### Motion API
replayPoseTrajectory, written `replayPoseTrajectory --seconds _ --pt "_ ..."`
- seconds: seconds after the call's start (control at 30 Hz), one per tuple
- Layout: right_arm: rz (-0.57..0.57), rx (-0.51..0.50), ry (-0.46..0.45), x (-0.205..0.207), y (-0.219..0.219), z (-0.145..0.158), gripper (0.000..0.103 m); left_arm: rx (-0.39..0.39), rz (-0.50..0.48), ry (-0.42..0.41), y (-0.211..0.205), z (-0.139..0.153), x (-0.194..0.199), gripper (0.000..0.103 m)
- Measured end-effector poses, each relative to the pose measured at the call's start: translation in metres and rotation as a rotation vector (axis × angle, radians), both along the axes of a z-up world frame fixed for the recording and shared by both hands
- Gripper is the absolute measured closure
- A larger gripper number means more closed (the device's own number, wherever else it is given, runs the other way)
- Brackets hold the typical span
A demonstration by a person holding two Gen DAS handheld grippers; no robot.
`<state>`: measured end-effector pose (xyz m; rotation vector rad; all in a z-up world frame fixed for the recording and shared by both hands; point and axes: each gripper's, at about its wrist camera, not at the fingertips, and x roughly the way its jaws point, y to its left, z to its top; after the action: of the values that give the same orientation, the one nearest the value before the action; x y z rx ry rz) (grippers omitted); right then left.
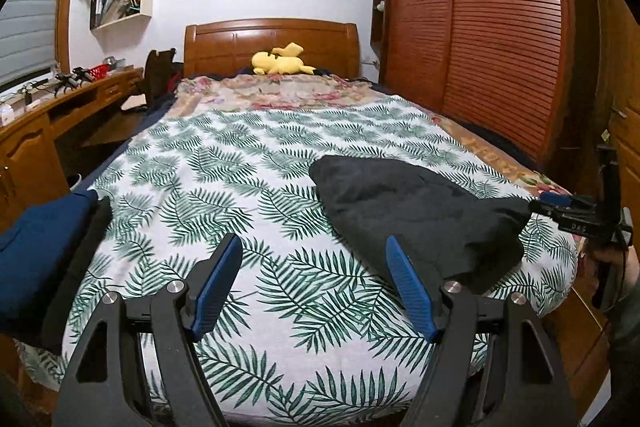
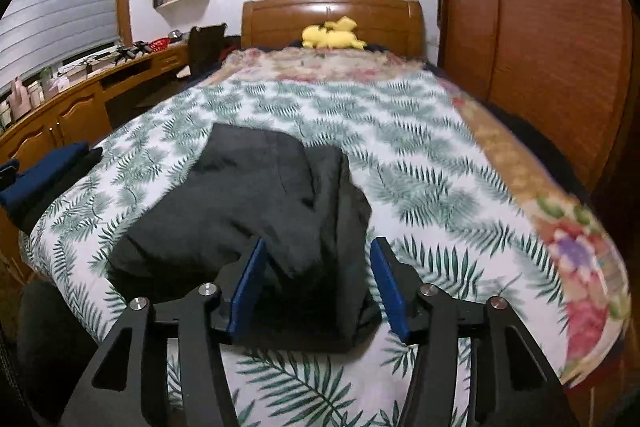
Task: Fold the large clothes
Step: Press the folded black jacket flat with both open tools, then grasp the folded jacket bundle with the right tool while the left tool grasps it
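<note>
The bed fills both views, covered by a white sheet with green fern leaves, and it is the working surface. On its right half, near the foot, lies the black garment, a rumpled, partly folded heap with one thick lobe toward the headboard and a loose edge drawn out toward the right side of the bed. At the left edge of the bed sits a folded navy garment with a dark one beside it, which look like finished pieces.

The right tongs are spread, with the near end of the black garment bulging between the two blue pads; whether the pads press the cloth I cannot tell, but the gap is wide and looks like no real pinch. The left wrist view shows them at the right edge, at the drawn-out corner. The left tongs hang released over bare sheet, just left of the garment, holding nothing.

The step in hand appears to be taking hold for the next fold. To do it well, close the right tongs on a single edge, not the whole bunch. Bring the left tongs to the matching corner, then lift both evenly so the cloth hangs flat before laying it over.
</note>
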<state>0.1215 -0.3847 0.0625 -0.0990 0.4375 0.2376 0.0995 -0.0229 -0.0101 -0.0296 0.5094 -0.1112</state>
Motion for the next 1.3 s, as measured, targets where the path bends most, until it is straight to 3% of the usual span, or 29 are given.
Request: replayPoseTrajectory --seconds 0.23,0.43,0.8,1.07,1.3 --pt "0.056 0.003 -0.036 -0.021 0.021 0.018 0.037 0.013 0.02 -0.023 0.005 0.006 -0.003 0.028" --pt "0.095 0.002 -0.025 -0.005 0.018 -0.003 0.037 0.024 0.023 -0.025 0.006 0.004 -0.006 0.028" --pt "0.065 -0.019 -0.006 -0.003 0.024 -0.001 0.037 0.033 -0.022 0.01 -0.006 -0.019 0.011 0.028" --pt "0.069 -0.056 -0.037 0.005 0.021 -0.006 0.037 0.067 -0.065 0.084 -0.03 -0.051 0.058 0.028" --pt "0.07 -0.071 -0.006 0.033 0.011 -0.017 0.037 0.086 -0.109 0.11 -0.056 -0.062 0.111 0.028"
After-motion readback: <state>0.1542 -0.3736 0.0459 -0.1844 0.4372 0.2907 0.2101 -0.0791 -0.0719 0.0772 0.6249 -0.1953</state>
